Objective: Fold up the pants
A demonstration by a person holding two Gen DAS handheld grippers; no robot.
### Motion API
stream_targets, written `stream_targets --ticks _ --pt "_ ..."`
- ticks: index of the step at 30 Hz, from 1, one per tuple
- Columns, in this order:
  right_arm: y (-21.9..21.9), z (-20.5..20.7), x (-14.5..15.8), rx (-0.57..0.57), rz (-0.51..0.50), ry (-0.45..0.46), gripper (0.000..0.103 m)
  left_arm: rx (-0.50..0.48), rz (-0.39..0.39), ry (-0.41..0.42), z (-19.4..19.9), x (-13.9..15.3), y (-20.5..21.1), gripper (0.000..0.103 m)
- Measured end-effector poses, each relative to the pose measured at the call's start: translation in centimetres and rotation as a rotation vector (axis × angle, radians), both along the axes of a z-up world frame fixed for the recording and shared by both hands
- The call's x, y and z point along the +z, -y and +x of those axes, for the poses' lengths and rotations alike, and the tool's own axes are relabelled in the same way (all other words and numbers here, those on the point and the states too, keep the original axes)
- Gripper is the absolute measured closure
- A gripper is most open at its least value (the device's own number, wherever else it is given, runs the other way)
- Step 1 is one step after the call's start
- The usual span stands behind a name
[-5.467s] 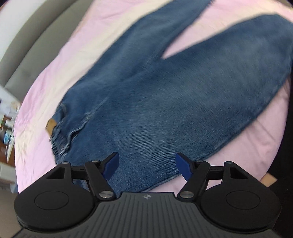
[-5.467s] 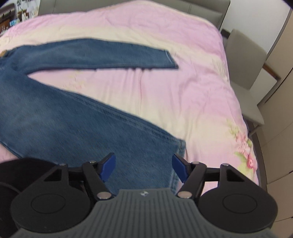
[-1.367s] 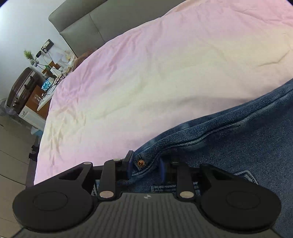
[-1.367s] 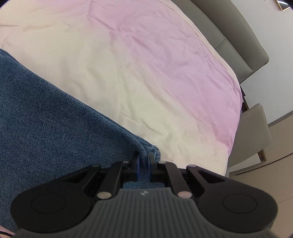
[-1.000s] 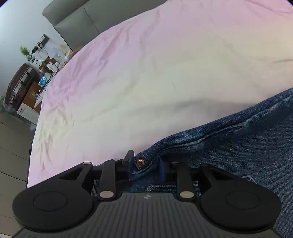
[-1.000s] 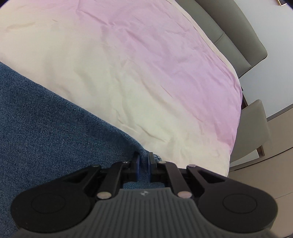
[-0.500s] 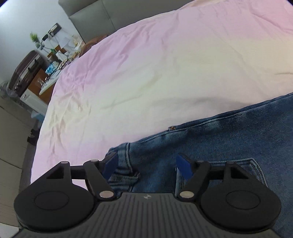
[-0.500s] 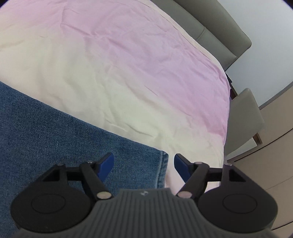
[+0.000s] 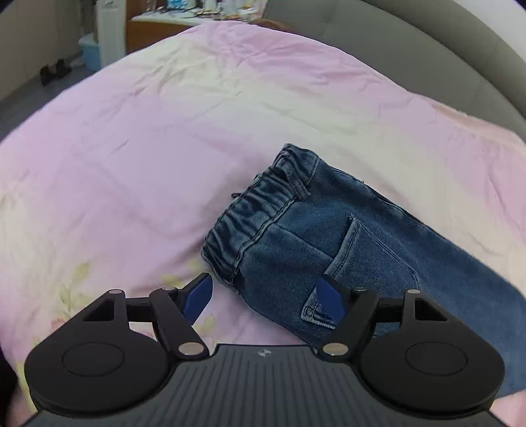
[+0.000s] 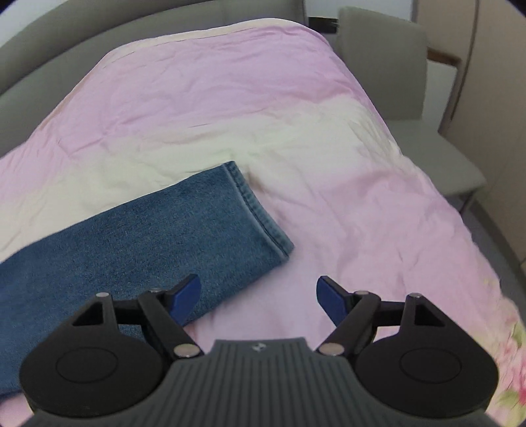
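Left gripper wide, empty | right gripper opening, empty | we have released the pants; lengthwise fold lies on the bedspread.

one pants, one quilt, one chair

A home bedroom. A bed fills both views, covered by a pink and cream quilt with a floral print, backed by a grey padded headboard. A grey upholstered chair stands beside it (a cluttered wooden desk sits on the other side).
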State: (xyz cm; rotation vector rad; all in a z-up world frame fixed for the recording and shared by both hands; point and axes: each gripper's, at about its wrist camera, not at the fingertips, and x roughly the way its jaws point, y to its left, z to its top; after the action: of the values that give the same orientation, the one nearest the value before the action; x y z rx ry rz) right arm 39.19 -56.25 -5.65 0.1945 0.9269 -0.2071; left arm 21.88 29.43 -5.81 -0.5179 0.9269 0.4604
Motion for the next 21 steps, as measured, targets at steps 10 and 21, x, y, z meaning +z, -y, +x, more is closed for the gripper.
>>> stream_targets --ticks 10,21 --pt "2.8 -2.0 -5.6 -0.163 0.290 0.050 0.047 0.286 -0.323 0.221 -3.9 -6.2 -1.5 0.018" --pt "2.5 2.5 -9.8 -0.217 0.403 0.115 0.051 0.356 -0.375 0.272 -0.9 -9.2 -1.7 0.018"
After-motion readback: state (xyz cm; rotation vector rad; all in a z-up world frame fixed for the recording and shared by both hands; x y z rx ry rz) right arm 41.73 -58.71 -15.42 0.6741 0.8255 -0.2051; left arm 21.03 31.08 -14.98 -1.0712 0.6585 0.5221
